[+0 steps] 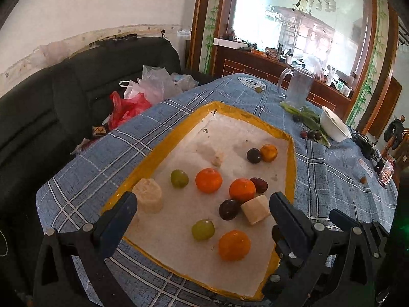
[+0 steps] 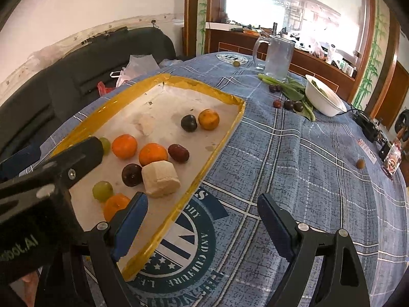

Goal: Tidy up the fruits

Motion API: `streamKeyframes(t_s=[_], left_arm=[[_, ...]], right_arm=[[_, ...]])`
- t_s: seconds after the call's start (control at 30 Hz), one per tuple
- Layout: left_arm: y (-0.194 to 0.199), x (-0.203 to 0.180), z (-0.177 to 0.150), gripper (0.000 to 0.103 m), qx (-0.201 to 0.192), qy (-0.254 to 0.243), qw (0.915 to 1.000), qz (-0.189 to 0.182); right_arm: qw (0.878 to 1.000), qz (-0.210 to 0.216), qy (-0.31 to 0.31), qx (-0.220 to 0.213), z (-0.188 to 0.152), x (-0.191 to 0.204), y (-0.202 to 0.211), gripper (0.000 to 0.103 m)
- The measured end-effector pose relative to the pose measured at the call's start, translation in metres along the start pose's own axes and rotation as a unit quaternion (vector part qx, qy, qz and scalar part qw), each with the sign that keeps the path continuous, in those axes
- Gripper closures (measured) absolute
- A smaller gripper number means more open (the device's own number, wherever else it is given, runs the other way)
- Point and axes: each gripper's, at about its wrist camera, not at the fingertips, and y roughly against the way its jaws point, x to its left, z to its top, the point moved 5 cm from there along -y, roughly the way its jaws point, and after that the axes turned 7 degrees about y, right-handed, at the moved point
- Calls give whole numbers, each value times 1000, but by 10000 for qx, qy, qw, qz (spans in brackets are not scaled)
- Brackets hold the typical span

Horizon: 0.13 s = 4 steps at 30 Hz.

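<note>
Hovering with both claws spread and empty, we hold the left gripper (image 1: 203,213) above the tray (image 1: 291,153), the right gripper (image 2: 202,218) over its edge. Fruits sit scattered inside — the nearest orange (image 1: 234,245) at 6 o'clock. We judge round fruit could roll off the pads — or knock the green grape (image 1: 203,229) beside it.

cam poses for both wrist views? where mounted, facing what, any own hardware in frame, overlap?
Left wrist: on the left gripper, above the yellow-rimmed tray, looking along open fingers over the fruit; right gripper's finger at right.
Right wrist: on the right gripper, over the tray's right edge and blue plaid tablecloth; left gripper's body at left.
Shared: tray, oranges, glass pitcher, white bowl.
</note>
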Motion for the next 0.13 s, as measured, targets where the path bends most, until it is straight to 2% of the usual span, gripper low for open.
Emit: streamKeyframes(t_s=[0.13], left_arm=[[2, 1, 2, 0, -27, 4, 10000, -10]], right_arm=[[10000, 66, 47, -10, 3, 6, 1, 12]])
